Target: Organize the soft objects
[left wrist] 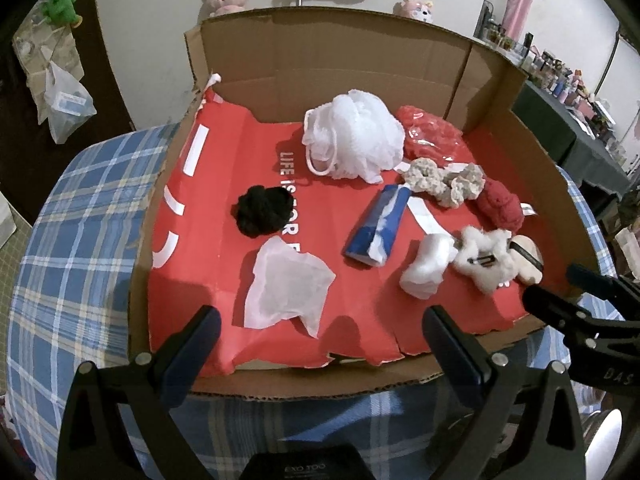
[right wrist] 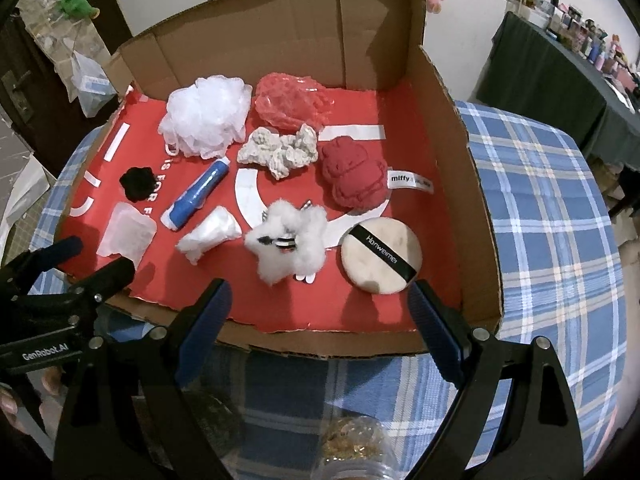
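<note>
Both grippers hover at the near edge of the cardboard box [right wrist: 448, 92], fingers spread wide, nothing held: left gripper [left wrist: 320, 332], right gripper [right wrist: 320, 304]. The box sits on a desk under a blue plaid cloth [right wrist: 552, 200], floor lined with red paper [left wrist: 224, 168]. Soft items all lie inside, apart or lightly touching. Count, one of each: white bath pouf [left wrist: 352, 136], red mesh bundle [right wrist: 292, 98], grey-white scrunchie [right wrist: 280, 150], red plush [right wrist: 354, 176], powder puff [right wrist: 380, 254], fluffy white clip [right wrist: 292, 242], folded white wad [right wrist: 208, 236], blue-and-white tube [right wrist: 200, 192], black scrunchie [left wrist: 262, 210], translucent white sheet [left wrist: 284, 284]. Ten pieces. No grasp started; judged the opening step. Nearest picks: sheet for the left, puff or fluffy clip for the right. Advice: come down over the item's middle, close gently, lift straight so neighbours and the loose paper liner stay put.
</note>
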Available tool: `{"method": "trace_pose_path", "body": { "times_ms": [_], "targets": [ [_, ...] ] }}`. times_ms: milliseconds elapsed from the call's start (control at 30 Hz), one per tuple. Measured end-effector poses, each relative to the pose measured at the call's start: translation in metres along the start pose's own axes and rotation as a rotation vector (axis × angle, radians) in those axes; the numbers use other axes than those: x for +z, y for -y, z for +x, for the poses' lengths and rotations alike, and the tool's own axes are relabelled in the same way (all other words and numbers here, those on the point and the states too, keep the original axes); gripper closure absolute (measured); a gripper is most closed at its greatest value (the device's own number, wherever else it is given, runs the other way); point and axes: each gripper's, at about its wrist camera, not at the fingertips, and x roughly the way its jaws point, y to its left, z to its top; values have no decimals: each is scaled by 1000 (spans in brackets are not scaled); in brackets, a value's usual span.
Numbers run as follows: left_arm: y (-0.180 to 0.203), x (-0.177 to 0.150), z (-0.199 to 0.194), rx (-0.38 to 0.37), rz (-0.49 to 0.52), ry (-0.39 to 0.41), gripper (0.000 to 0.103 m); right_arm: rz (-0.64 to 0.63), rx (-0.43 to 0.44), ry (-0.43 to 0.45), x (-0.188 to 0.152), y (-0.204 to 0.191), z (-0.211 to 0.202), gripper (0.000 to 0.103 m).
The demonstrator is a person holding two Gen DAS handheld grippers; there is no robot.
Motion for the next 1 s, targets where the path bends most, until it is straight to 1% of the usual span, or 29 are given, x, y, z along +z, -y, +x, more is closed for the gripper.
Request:
{"method": "trace_pose_path", "body": {
  "times_ms": [133, 267, 733, 1000],
  "targets": [
    [-2, 0, 2, -5, -6, -13, 0, 11, 15, -12, -2, 1, 4, 13],
    [-4, 0, 4, -8, -18, -25, 0, -9, -10, -7, -2, -2, 4, 13],
    [-4, -1, 10, -14, -28, -52, 0, -15, -19, -14, -1, -2, 6, 13],
    [-5, -1, 10, -14, -29, -52, 0, -18, -16, -14, -2, -3, 6, 13]
  ]
}}
